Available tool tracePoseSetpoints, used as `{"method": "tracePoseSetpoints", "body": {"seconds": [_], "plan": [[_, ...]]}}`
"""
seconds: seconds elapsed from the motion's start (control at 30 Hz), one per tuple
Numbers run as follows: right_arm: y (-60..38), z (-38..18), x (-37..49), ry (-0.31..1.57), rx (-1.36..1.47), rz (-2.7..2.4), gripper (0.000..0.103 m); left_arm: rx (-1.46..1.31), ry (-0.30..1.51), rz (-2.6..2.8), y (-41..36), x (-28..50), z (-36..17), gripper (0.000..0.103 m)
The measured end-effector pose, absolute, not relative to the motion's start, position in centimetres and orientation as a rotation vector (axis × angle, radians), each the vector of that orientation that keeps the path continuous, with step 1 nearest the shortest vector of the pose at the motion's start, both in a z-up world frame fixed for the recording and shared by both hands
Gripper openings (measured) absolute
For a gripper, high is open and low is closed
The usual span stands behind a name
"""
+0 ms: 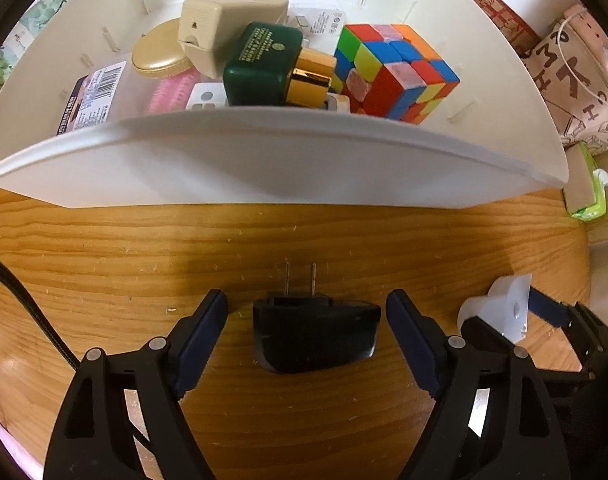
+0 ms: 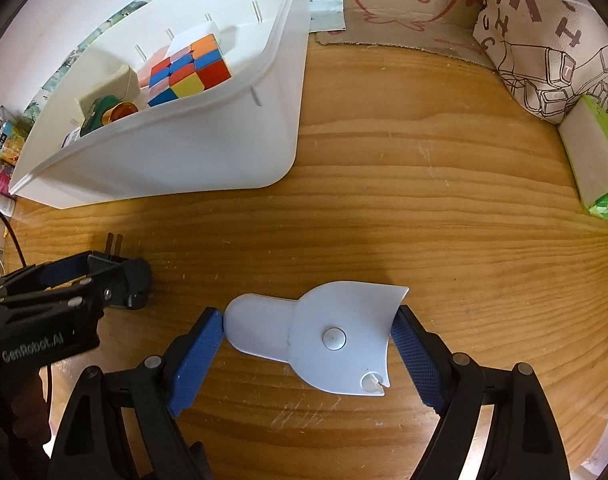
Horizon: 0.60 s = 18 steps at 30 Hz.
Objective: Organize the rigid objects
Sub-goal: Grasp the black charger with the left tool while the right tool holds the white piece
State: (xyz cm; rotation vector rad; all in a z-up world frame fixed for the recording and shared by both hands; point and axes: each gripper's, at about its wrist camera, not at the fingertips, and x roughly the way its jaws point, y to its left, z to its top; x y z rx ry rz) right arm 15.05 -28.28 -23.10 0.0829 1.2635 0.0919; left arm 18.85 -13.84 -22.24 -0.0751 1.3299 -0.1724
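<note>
Two tongs, ours: left tongs point(image 1: 306, 336) wide open astride black plug point(image 1: 316, 334), prongs toward bin point(image 1: 264, 160); right tongs point(image 2: 308, 340) spread, pads touching white plastic piece point(image 2: 320, 336) lengthwise on counter point(image 2: 424, 200).

The wooden desk point(image 2: 384, 208) is scratched and carries a white bin point(image 2: 208, 152) at the far left. Nearer lie a black plug adapter point(image 1: 316, 332) and, to its right, a white plastic piece point(image 2: 324, 340). A patterned bag point(image 2: 544, 40) and green tissue pack point(image 2: 600, 168) sit far right.

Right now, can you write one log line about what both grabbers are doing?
left gripper: open around black plug | right gripper: pads touching white piece | white bin: holds cube
</note>
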Motion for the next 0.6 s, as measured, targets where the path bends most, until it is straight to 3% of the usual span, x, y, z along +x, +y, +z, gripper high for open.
{"method": "tracePoseSetpoints", "body": {"seconds": [0.17, 0.6], "plan": [[-29.1, -23.1, 14.9, 1.274, 0.1, 0.089, 0.085, -0.091, 1.314, -0.167, -13.4, 18.9, -21.9, 0.067], [-32.0, -21.7, 12.4, 1.288, 0.157, 0.05, 0.085, -0.201, 1.337, -0.173, -9.8, 17.7, -22.0, 0.066]]}}
